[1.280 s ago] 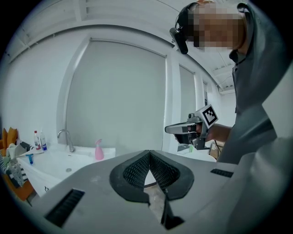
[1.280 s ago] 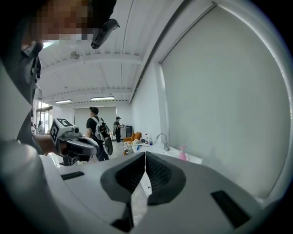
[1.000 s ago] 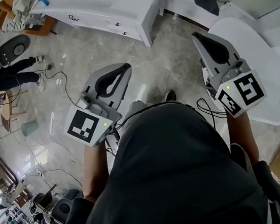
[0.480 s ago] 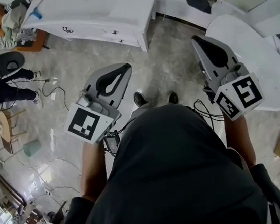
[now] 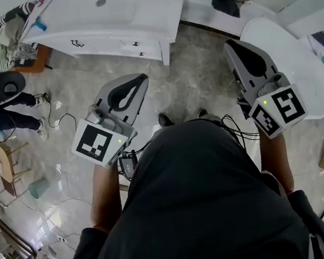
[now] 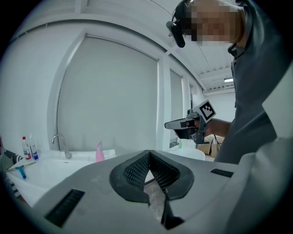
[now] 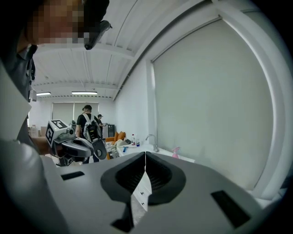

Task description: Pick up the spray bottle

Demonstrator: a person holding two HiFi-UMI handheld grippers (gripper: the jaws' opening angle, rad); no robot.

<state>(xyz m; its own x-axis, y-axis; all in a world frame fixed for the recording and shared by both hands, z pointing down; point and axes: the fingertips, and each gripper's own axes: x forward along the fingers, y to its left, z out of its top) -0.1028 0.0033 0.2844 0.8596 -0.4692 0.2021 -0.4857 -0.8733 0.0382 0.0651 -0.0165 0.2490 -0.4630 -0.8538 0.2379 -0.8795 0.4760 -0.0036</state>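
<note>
The left gripper (image 5: 141, 78) and right gripper (image 5: 228, 44) are both empty, jaws pressed together. Since a second ago the white sink counter (image 5: 134, 11) has drawn nearer, and the pink plastic spray bottle (image 6: 99, 152) now shows at its far side.

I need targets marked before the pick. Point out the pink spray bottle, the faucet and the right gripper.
pink spray bottle (image 6: 99, 154), left gripper view, on its body.
faucet (image 6: 65, 151), left gripper view, on its upright stem.
right gripper (image 5: 228, 45), head view, at its closed jaw tips.
</note>
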